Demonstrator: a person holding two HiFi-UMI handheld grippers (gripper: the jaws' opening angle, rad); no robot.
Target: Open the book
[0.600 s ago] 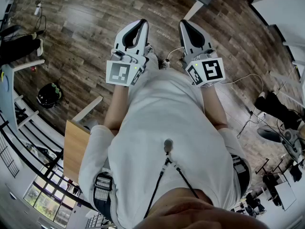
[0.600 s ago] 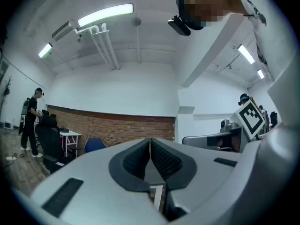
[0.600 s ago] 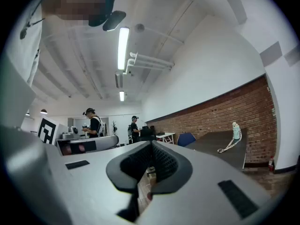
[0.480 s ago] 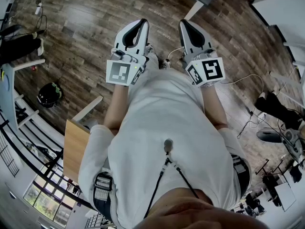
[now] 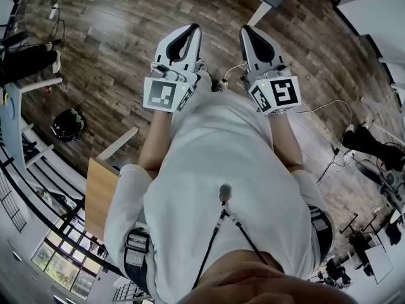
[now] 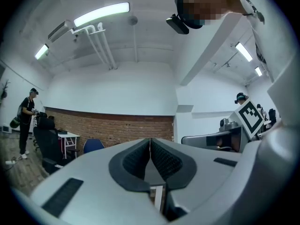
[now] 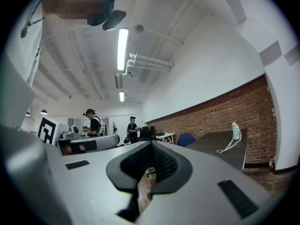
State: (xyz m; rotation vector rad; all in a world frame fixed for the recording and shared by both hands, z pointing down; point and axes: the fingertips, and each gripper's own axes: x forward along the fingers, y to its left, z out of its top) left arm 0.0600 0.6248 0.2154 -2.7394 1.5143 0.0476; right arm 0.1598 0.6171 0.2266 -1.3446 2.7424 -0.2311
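No book shows in any view, so the opening looks unstarted. The left gripper (image 5: 192, 30) and right gripper (image 5: 246, 30) are level, jaws pressed together on nothing.

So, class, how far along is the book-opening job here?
Done: nothing; no book shows in any view. In hand: nothing; the left gripper and right gripper are both shut and empty, held level above the wooden floor. Left: everything, reaching a book and opening it.
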